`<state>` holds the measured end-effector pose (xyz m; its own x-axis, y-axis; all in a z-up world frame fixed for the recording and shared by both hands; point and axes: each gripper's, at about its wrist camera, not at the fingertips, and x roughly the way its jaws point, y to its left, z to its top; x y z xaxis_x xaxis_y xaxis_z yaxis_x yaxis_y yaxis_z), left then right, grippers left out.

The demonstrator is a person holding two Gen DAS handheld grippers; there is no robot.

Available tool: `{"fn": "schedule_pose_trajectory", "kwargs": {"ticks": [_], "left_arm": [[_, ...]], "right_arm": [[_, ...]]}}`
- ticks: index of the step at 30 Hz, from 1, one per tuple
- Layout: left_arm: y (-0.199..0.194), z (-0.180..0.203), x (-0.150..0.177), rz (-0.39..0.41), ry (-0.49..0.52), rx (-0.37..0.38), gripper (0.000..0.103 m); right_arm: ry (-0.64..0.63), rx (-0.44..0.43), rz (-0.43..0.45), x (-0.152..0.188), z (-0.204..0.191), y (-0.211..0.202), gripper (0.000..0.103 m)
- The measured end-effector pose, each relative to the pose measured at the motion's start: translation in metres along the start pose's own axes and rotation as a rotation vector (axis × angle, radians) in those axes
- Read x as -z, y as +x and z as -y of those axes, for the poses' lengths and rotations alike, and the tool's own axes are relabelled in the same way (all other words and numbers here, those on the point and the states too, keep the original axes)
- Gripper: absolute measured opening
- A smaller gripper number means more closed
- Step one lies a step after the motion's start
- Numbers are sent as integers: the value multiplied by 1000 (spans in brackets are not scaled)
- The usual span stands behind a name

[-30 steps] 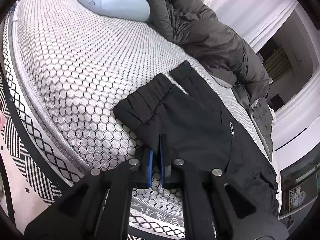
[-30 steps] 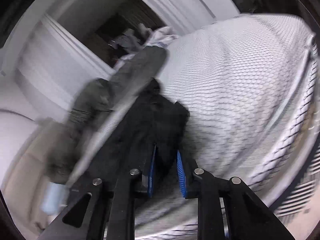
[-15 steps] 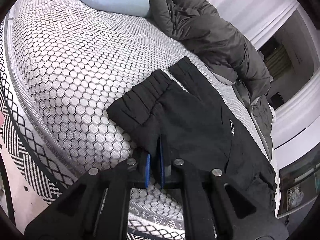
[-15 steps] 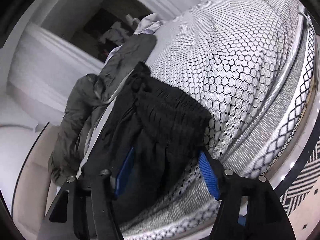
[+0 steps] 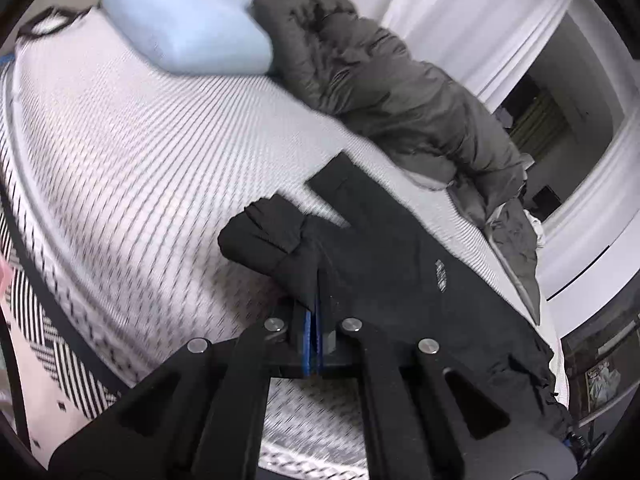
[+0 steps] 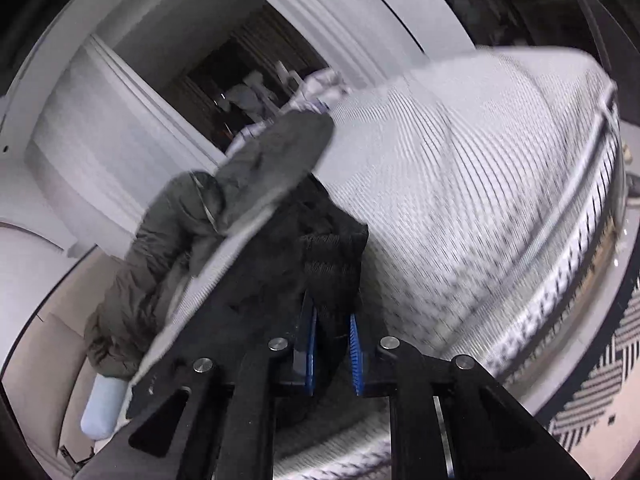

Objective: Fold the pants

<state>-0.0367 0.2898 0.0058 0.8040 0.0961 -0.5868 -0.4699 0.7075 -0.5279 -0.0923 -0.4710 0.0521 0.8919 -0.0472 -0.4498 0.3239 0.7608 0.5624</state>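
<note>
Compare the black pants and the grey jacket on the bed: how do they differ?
The pants are black and spread fairly flat near the bed edge; the jacket is grey, puffy and heaped farther back by the blue pillow. Only the pants are gripped. Both lie on the bed.

The left gripper pinches the black pants at their near edge. They lie on the honeycomb-patterned mattress.

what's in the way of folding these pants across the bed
Nothing visible. Both grippers already have the black pants: the left gripper is shut on them, the right gripper closing on them. The grey jacket lies beyond.
</note>
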Motion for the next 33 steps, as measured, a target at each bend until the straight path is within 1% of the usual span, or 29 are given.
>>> {"fn": "schedule_pose_trajectory", "kwargs": {"ticks": [1,3,4,6,9,12,14,16,17,18,19,20,21,22,23,24,25,26,28,29,31,33], "left_arm": [[0,7,-8,7,5,2,0],[4,22,-26,17,9,6,0],[8,31,-37,23,12,2,0],[19,50,-58,32,21,0,0],[49,80,-93,22,30,-14,0],[96,107,-128,-7,42,-46,0],[137,122,-149,-40,47,-80,0],[179,132,-163,-79,41,-122,1],[198,135,-170,-100,39,-144,7],[219,138,-177,-120,46,-160,13],[237,141,-182,-130,60,-157,30],[249,143,-184,-141,76,-171,59],[258,145,-184,-140,97,-206,73],[259,147,-183,-123,119,-225,86],[258,149,-181,-104,132,-222,88],[255,149,-179,-94,144,-208,88],[250,148,-174,-100,147,-195,88],[243,147,-167,-105,147,-180,88],[227,150,-151,-101,153,-142,88],[217,153,-140,-103,161,-126,88],[195,159,-116,-106,156,-74,88],[174,170,-89,-129,150,-11,88]], "right_arm": [[-4,-6,18,-3,-3,-6,12],[-23,-2,74,-21,-24,-6,11],[-28,-3,88,-30,-35,-2,11],[-33,8,116,-50,-56,9,10],[-59,45,154,-80,-86,33,10],[-91,89,159,-109,-116,70,10],[-116,120,144,-127,-134,100,10],[-145,166,125,-143,-151,136,10],[-159,199,95,-152,-160,163,10],[-160,229,61,-158,-164,186,15],[-160,253,35,-161,-166,204,26],[-163,283,10,-165,-167,224,33],[-181,316,6,-167,-167,240,50],[-196,346,8,-166,-167,247,58],[-213,376,7,-166,-168,251,58],[-230,379,-1,-162,-168,250,61],[-250,354,-10,-155,-169,245,70],[-260,337,-20,-150,-170,243,74],[-275,275,-36,-132,-171,227,83],[-285,230,-53,-121,-174,216,86],[-281,177,-65,-104,-176,201,92],[-258,109,-110,-84,-181,190,93]]}}
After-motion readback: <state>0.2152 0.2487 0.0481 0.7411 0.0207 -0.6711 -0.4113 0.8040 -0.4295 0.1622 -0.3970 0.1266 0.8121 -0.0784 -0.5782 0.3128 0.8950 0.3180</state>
